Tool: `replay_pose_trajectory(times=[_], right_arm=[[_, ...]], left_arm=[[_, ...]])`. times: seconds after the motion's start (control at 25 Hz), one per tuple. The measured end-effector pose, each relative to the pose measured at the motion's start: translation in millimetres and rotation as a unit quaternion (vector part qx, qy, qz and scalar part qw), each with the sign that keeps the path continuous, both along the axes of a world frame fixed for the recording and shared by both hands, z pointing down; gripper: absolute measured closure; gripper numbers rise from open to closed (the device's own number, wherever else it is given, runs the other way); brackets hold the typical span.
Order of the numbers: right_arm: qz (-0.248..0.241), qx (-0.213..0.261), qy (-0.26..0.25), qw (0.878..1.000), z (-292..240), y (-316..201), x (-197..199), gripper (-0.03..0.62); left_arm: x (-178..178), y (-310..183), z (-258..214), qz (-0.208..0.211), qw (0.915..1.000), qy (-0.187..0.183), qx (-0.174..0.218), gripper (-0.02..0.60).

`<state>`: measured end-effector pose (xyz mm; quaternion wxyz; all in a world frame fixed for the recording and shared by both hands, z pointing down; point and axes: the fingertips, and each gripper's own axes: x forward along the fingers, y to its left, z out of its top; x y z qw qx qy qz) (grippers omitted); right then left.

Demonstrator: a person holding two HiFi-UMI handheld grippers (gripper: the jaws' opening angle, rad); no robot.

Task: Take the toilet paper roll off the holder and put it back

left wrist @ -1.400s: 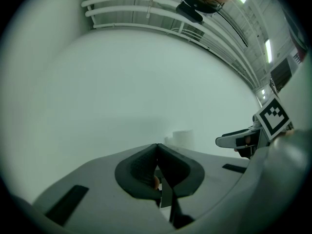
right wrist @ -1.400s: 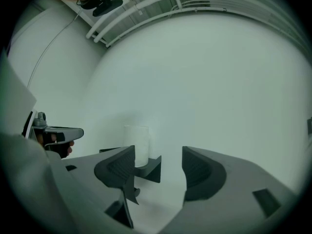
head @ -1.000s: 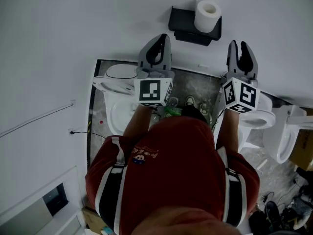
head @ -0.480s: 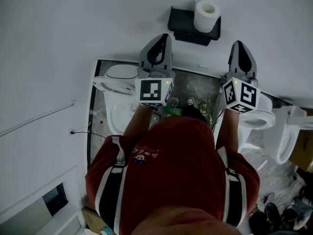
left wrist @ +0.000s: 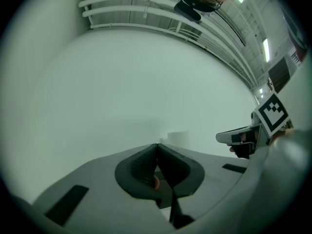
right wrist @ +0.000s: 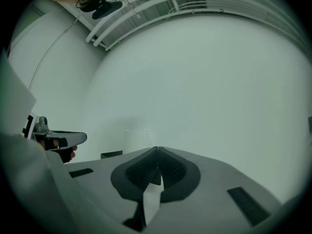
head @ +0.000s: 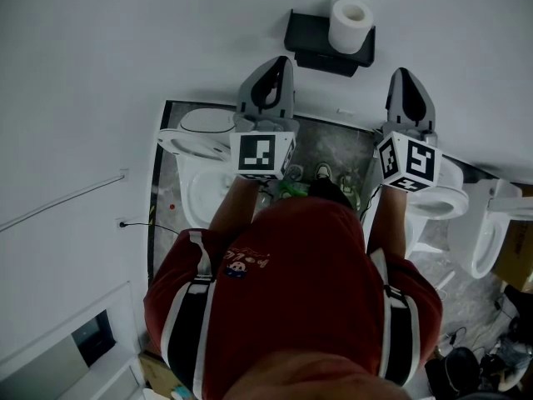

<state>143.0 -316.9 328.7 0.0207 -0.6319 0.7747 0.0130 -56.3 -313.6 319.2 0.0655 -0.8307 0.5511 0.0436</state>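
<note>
Closest in: person's red shirt (head: 308,273), both arms stretched forward, a marker cube on each claw.

Left claw (head: 281,62): jaws pressed together, pads meeting at the tips, nothing between them. Right claw (head: 405,73): same, jaws fully together and empty. The two were side by side, apart from each other, both pointing at the white wall (head: 125,40).

Under the left claw there was a white toilet (head: 196,165); another toilet (head: 445,197) sat under the right claw.

The toilet paper roll (head: 350,25) was ahead of both claws, past the tips, and neither claw touched it. From the left claw it sat forward and to the right; from the right claw, forward and to the left. It stood upright on the black holder (head: 312,40), at the end nearer the right claw. The holder was fixed to the wall.
</note>
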Motion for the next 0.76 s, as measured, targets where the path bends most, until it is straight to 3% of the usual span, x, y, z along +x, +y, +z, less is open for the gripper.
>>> replay_pose_trajectory(times=[0.76], right_arm=[[-0.009,0.002,0.001,1.000,-4.0,-10.8,-6.3,0.585]], left_arm=[[-3.8,-6.5,-0.9,-0.004,0.9999,-0.008,-0.005,0.563]])
